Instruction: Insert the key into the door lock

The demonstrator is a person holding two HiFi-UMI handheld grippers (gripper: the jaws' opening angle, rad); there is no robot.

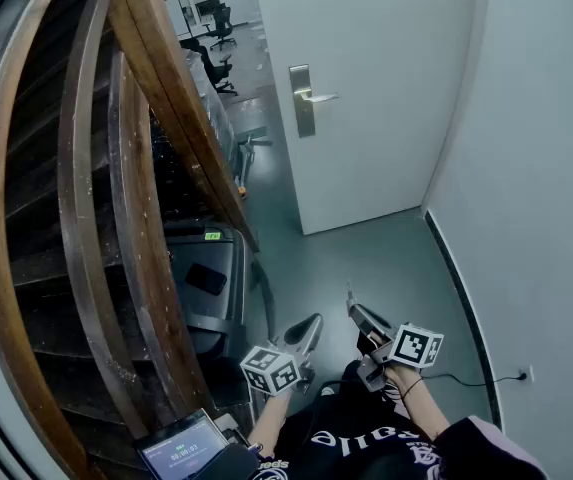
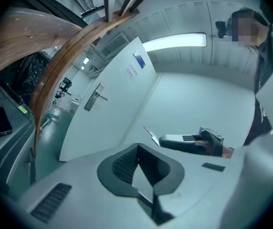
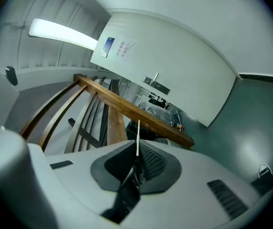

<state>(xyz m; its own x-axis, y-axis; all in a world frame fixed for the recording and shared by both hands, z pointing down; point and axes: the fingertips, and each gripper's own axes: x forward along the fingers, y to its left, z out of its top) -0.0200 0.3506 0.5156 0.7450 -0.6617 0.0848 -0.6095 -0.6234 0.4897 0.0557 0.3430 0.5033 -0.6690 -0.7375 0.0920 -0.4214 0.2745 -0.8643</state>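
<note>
A white door (image 1: 366, 88) stands ahead, with a metal lock plate and lever handle (image 1: 303, 99) on its left edge. Low in the head view, my right gripper (image 1: 358, 313) is shut on a thin metal key (image 1: 348, 296) that points toward the door and is far from the lock. In the right gripper view the key (image 3: 138, 136) shows edge-on, sticking out of the shut right gripper (image 3: 137, 149), with the handle (image 3: 155, 85) far off. My left gripper (image 1: 306, 330) is shut and holds nothing (image 2: 137, 147). The left gripper view also shows the key (image 2: 149, 133) and lock plate (image 2: 92, 97).
A curved wooden stair railing (image 1: 136, 188) fills the left. Below it sits a dark machine (image 1: 206, 278) with a phone on it. A white wall (image 1: 546, 188) closes the right, with a cable and socket (image 1: 519, 375) low down. A lit screen (image 1: 181, 453) is at bottom left.
</note>
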